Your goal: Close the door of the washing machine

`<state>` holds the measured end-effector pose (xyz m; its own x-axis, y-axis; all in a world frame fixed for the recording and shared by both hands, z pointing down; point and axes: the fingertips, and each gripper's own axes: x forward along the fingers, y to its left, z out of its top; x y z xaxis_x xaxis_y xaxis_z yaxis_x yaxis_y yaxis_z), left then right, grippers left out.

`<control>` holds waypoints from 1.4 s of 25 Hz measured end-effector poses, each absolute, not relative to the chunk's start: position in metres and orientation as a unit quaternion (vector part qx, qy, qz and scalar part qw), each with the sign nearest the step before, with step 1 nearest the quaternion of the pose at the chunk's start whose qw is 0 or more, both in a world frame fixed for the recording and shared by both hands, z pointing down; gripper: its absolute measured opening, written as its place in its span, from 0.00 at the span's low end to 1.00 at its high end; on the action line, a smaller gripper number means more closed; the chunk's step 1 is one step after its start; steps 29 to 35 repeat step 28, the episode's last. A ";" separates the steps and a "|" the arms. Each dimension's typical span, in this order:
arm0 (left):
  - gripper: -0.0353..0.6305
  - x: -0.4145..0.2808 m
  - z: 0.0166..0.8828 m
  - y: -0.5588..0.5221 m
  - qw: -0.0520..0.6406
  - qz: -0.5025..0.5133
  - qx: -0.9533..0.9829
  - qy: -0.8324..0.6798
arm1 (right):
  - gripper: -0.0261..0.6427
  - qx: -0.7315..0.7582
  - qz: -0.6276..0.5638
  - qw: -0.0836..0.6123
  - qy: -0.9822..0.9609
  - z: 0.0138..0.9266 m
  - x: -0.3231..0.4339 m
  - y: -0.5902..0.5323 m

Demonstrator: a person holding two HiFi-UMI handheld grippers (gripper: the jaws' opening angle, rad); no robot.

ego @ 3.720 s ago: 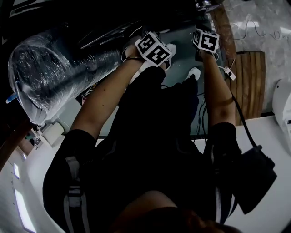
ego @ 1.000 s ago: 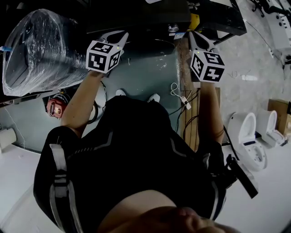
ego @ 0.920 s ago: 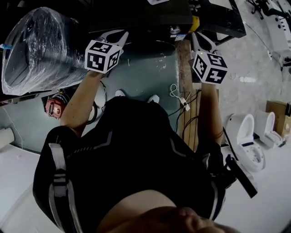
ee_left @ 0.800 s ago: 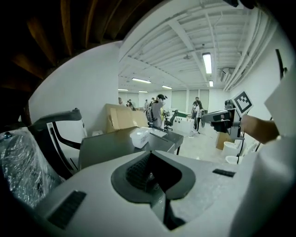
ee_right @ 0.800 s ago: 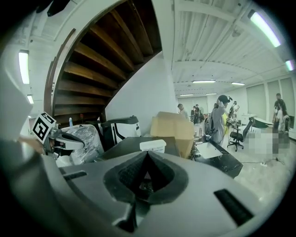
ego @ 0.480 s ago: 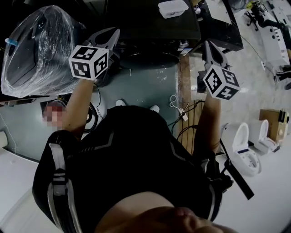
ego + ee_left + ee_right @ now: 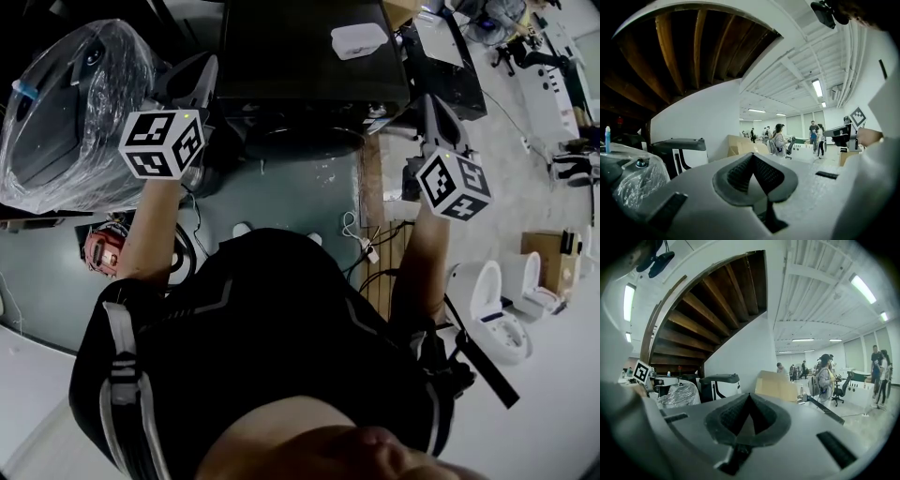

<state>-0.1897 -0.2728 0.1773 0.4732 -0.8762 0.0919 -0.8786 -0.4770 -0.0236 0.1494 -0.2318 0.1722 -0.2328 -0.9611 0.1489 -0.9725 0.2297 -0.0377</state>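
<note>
Both grippers are riding higher than a second ago, the left gripper (image 7: 197,75) swinging out toward the one plastic-wrapped bundle (image 7: 70,112) and the right gripper (image 7: 429,105) lifting clear. Each of the two pairs of tongs is pressing tight together on nothing. One dark washing machine (image 7: 309,66) is sitting straight ahead between them, carrying one white tub (image 7: 358,39); its door is lost in shadow. The push seems to be over, so the next move is probably checking the latch.

We see a plastic-wrapped appliance (image 7: 70,112) at left and white toilets (image 7: 480,286) at right. A cardboard box (image 7: 776,385) stands near the wooden staircase (image 7: 708,310).
</note>
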 end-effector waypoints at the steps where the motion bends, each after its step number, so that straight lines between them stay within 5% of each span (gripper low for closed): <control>1: 0.06 -0.192 0.175 -0.273 0.010 0.041 0.858 -0.512 | 0.04 0.619 0.059 0.046 -0.782 0.170 0.148 -0.232; 35: 0.06 -0.201 0.170 -0.259 0.009 0.030 0.855 -0.517 | 0.04 0.635 0.041 0.058 -0.769 0.158 0.141 -0.215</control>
